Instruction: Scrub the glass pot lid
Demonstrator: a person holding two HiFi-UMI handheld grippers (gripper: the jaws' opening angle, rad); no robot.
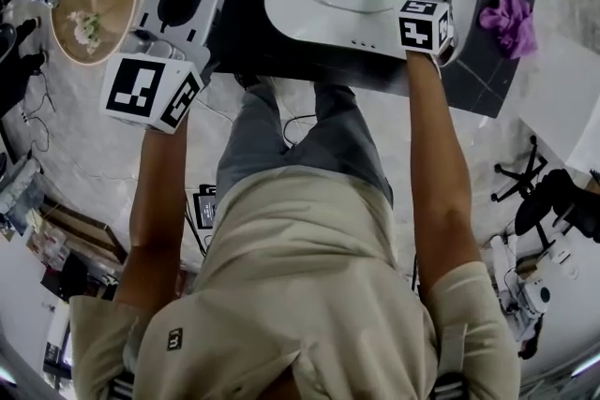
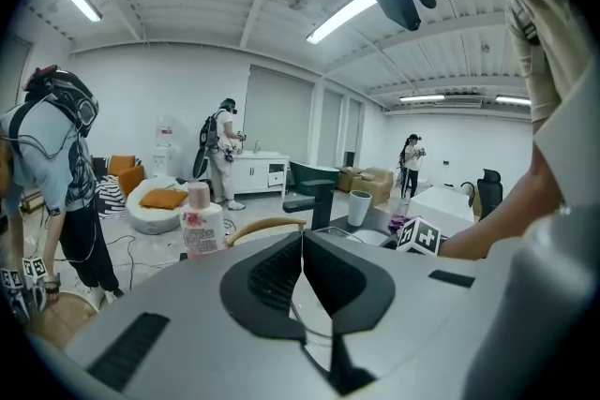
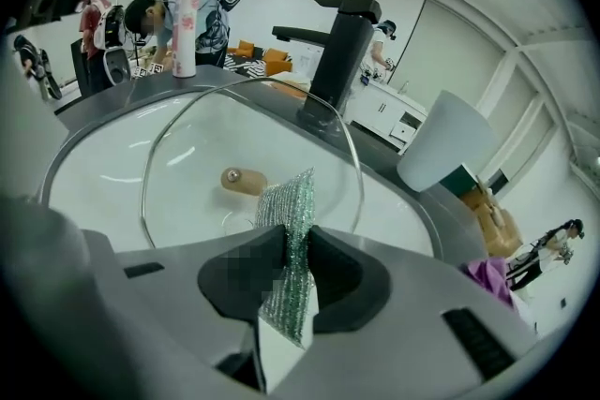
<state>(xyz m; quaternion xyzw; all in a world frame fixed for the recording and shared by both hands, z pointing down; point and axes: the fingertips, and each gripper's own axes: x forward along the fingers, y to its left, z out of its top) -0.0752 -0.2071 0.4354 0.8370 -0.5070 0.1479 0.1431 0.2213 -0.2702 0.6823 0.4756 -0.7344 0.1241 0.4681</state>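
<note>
Right gripper [image 3: 296, 250] clamping scouring pad [image 3: 286, 201] over glass pot lid [image 3: 178, 155], arm outstretched, left gripper [image 2: 302, 244] jaws together, empty, beside sink [image 1: 298, 25]

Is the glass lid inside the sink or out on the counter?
Inside. The glass pot lid lies in the white sink, its knob facing up, just ahead of the right gripper, shut on a green scouring pad.

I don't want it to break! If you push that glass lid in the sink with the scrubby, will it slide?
Probably, yes. The glass lid lies loose in the smooth white sink with nothing holding it, so it may skate. It's stiff glass, so a knock might chip it.
</note>
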